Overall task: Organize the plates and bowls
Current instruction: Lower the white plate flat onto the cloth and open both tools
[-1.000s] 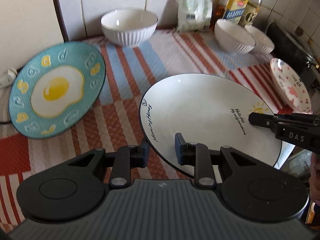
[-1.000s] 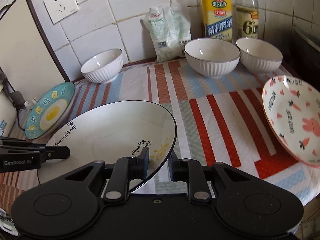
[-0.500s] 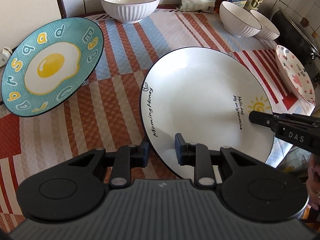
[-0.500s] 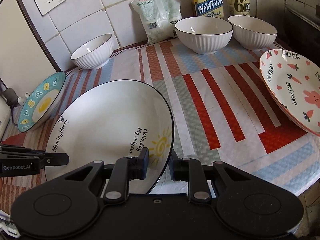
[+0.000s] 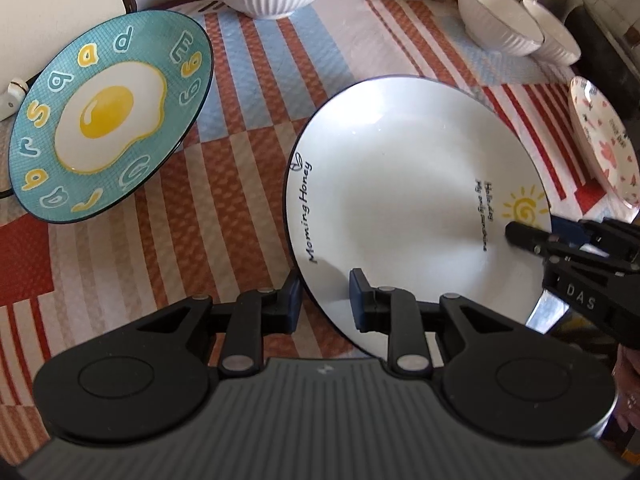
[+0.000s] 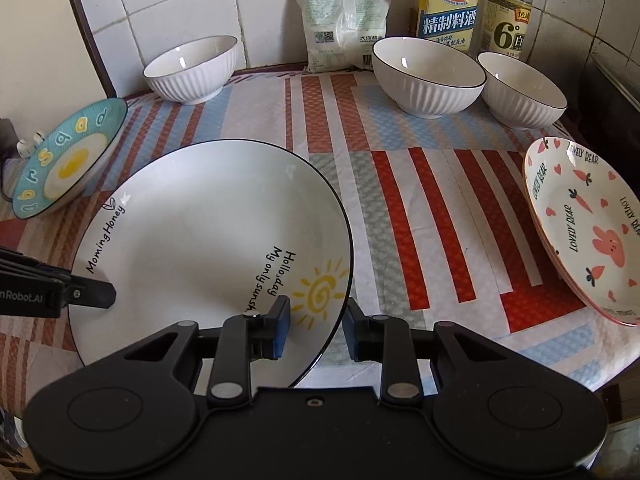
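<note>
The big white plate [image 5: 408, 204] with the words "Morning Honey" and a small yellow sun sits in the middle of both views, low over or already on the striped cloth [image 5: 224, 208]; I cannot tell if its bottom touches the cloth.

The left gripper [image 5: 325, 300] has its jaws narrow and pinches the rim of this plate at the lower centre of the left view, one pad under the rim and one on the white face.

The right gripper [image 6: 316, 326] stands over the opposite rim, near the sun drawing. Its jaws are opening now. The rim is between them, but a small gap shows beside each pad, so I judge it does not press any more.

The teal egg plate [image 5: 108, 116] lies tilted at the upper left of the left view. The pink rabbit plate [image 6: 584, 228] is at the right edge of the right view. Three white ribbed bowls wait at the back: one alone [image 6: 192, 68] at the upper left, two side by side [image 6: 428, 76] at the upper right, before the bottles [image 6: 448, 4].

I think the step in hand is setting down the white plate in the middle, as a base for stacking. Next, the left gripper should let go as well. Then a gripper should go to another plate and take its rim gently, because a glazed rim can slip.
</note>
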Demonstrator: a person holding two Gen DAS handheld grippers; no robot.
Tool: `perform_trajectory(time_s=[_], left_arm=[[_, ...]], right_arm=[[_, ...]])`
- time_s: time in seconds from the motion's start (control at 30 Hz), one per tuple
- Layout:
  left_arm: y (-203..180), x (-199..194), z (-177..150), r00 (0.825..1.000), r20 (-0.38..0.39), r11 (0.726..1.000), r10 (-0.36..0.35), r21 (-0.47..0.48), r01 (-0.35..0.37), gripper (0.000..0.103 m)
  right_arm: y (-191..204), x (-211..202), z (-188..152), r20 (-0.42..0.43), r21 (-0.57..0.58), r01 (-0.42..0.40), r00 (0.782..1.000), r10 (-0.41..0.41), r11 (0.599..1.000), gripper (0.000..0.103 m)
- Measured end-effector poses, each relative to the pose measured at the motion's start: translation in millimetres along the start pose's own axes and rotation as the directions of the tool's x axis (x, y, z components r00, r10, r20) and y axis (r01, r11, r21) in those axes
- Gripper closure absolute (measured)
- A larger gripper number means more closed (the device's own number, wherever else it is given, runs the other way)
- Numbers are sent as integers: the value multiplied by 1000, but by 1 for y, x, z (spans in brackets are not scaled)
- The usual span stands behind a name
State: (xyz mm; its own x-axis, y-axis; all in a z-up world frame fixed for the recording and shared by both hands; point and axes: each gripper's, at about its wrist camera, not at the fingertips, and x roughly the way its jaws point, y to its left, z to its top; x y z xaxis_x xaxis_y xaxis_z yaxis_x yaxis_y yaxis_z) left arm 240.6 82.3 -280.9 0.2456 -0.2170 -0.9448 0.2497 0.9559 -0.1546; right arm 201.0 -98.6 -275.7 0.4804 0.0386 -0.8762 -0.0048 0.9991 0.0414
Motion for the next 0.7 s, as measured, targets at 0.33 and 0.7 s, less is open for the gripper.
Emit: perform_trajectory(time_s=[0.33, 0.7], left_arm=[[-19, -60, -14, 1000, 17, 999, 21, 38, -22, 68], [-27, -164, -50, 981, 188, 999, 38, -3, -38, 56]], right_arm=[[-1, -62, 4, 84, -43, -14, 996, 18, 999, 41], [15, -138, -6, 175, -155, -95, 977, 122, 983, 30]])
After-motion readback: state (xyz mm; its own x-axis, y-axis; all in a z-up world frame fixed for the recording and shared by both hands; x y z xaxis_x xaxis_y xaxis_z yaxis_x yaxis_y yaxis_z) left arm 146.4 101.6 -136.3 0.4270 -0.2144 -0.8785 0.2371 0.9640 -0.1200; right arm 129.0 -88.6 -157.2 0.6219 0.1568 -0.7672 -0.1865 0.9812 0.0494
